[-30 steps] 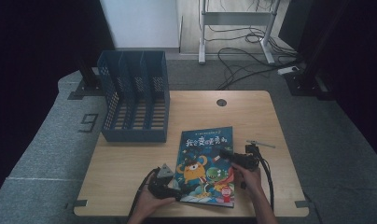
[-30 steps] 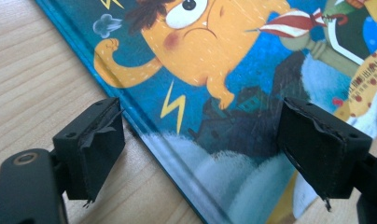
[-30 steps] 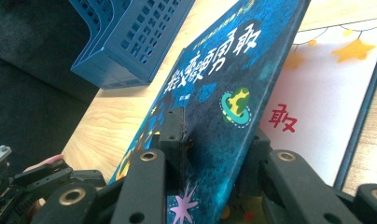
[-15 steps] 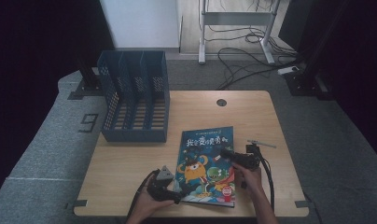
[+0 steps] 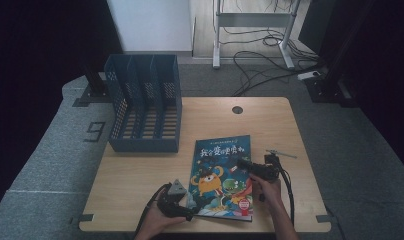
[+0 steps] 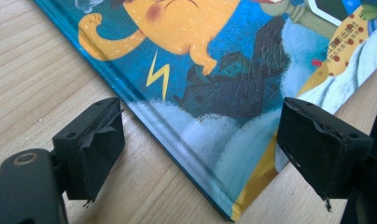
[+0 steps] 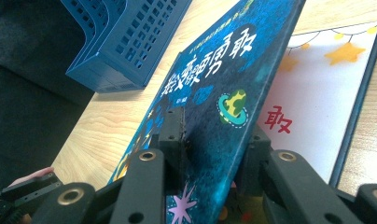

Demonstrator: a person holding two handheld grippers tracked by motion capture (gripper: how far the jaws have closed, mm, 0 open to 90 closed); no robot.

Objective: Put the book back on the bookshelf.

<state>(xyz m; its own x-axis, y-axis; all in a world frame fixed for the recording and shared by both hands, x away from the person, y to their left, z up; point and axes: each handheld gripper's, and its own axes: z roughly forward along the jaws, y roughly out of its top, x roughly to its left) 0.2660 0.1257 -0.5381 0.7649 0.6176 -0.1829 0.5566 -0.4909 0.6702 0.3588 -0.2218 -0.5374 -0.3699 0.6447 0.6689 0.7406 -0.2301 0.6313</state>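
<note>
Right gripper (image 7: 207,154) clamps the book's (image 5: 221,175) lifted front cover (image 7: 224,93) between its jaws.

Lab-like recording space: dark curtains (image 5: 40,45), loose floor cables (image 5: 260,65), bare wooden table (image 5: 270,120), metal stand (image 5: 250,20).

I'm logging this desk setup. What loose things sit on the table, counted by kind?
Picture book: 1
Blue file rack: 1
Handheld grippers, left and right: 2
Total: 4
</note>
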